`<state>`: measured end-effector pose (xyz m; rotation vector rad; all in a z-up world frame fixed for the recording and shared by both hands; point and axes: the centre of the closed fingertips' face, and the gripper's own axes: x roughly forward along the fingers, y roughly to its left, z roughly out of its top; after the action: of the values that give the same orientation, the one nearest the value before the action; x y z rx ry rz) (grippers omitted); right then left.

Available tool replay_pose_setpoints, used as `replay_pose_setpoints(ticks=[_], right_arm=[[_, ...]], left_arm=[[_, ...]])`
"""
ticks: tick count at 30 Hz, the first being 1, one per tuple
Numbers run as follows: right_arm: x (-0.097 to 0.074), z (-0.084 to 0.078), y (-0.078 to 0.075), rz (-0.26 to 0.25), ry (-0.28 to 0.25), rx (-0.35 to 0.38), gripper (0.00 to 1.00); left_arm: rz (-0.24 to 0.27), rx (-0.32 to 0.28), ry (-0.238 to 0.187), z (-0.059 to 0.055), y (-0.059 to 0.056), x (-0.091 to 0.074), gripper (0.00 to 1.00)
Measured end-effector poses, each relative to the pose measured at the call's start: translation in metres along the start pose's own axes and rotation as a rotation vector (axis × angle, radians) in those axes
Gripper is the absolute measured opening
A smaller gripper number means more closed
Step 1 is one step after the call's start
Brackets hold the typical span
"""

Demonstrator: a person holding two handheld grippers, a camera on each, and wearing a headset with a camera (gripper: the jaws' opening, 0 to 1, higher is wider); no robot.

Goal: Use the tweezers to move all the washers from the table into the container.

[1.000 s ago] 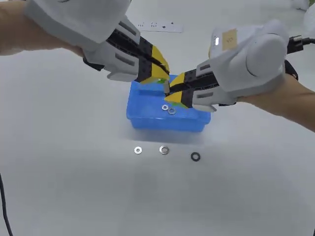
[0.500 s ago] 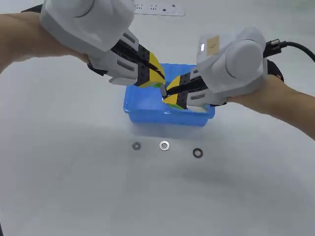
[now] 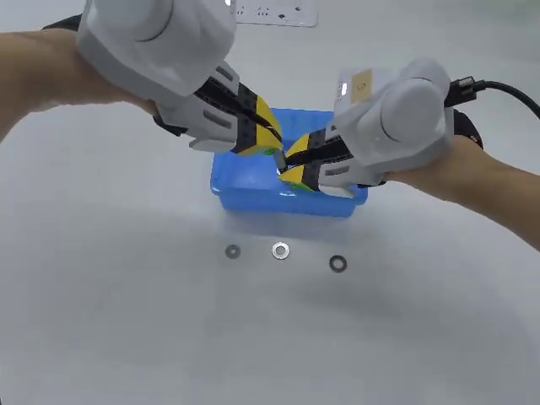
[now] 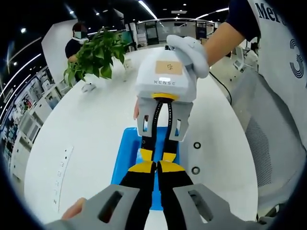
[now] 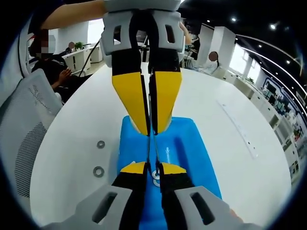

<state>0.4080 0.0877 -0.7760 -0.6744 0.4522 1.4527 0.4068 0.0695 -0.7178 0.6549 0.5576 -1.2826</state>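
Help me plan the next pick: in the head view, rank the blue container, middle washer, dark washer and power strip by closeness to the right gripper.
1. Blue container, directly beneath the right gripper.
2. Middle washer, on the table in front of the container.
3. Dark washer, front right.
4. Power strip, at the far edge.

Table — container, apparently three washers

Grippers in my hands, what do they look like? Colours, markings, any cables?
The left gripper and the right gripper both have bulky pale grey housings, black jaw arms and yellow tips. The right gripper carries a tan square sticker on its housing, and a black cable runs from its rear.
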Motion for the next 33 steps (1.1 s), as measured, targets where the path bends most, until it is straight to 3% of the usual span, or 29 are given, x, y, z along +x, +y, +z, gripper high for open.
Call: replay_pose_setpoints(ticks=[6, 11, 16, 19, 23, 33], right_arm=[[-0.008, 0.007, 0.002, -0.007, -0.004, -0.015, 0.11], [-0.018, 0.02, 0.008, -0.012, -0.026, -0.022, 0.11], [-0.03, 0.035, 0.015, -0.024, -0.044, -0.045, 0.1], [-0.041, 0.044, 0.022, -0.03, -0.06, -0.056, 0.1], [-0.052, 0.048, 0.029, -0.045, -0.065, -0.064, 0.1], [-0.065, 0.052, 0.058, -0.041, -0.051, -0.088, 0.1]], left_arm=[[-0.001, 0.023, 0.005, 0.008, -0.005, -0.006, 0.06], [0.003, 0.062, 0.011, 0.021, -0.011, -0.017, 0.06], [0.011, 0.09, -0.01, 0.036, -0.02, -0.03, 0.06], [0.018, 0.099, -0.025, 0.046, -0.028, -0.041, 0.06], [0.031, 0.121, -0.014, 0.05, -0.038, -0.05, 0.06], [0.04, 0.122, -0.046, 0.066, -0.07, -0.055, 0.06]])
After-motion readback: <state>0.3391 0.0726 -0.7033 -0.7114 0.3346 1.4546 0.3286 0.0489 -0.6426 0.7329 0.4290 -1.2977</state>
